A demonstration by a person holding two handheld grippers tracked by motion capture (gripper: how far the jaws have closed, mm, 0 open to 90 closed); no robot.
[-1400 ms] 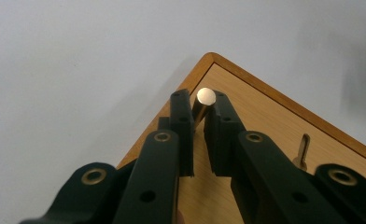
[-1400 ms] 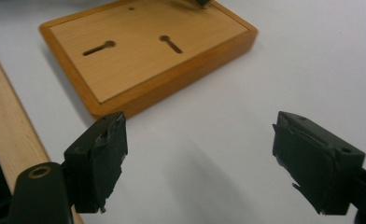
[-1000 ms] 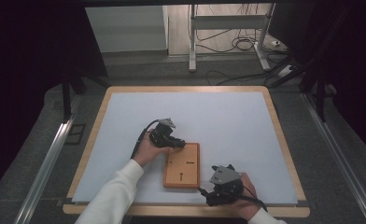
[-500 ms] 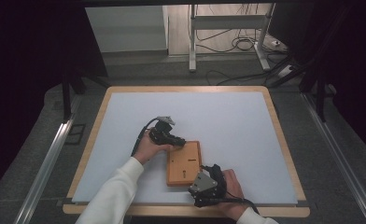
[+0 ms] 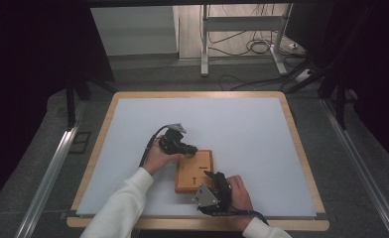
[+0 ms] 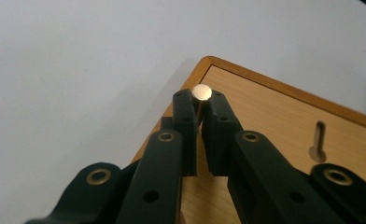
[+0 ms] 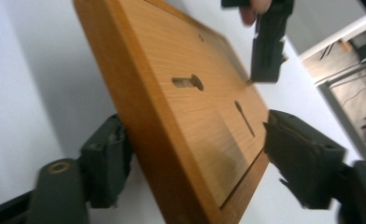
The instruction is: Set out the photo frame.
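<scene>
Clenched on a small metal pin [image 6: 201,92] at the wooden board's [image 5: 194,171] far corner was the left claw [image 5: 188,148]; the right claw [image 5: 214,179] had just been closing, straddling the near edge, pads apparently not yet pressing. On the table [image 5: 262,134], the board looked stiff and light, best gripped across its thin edges.

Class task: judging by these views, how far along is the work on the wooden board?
Done: the left claw is shut on a small metal pin at the board corner. In hand: the right claw straddles the board's near edge, jaws just closing. Left: seating the pin; the keyhole slots look empty.
</scene>
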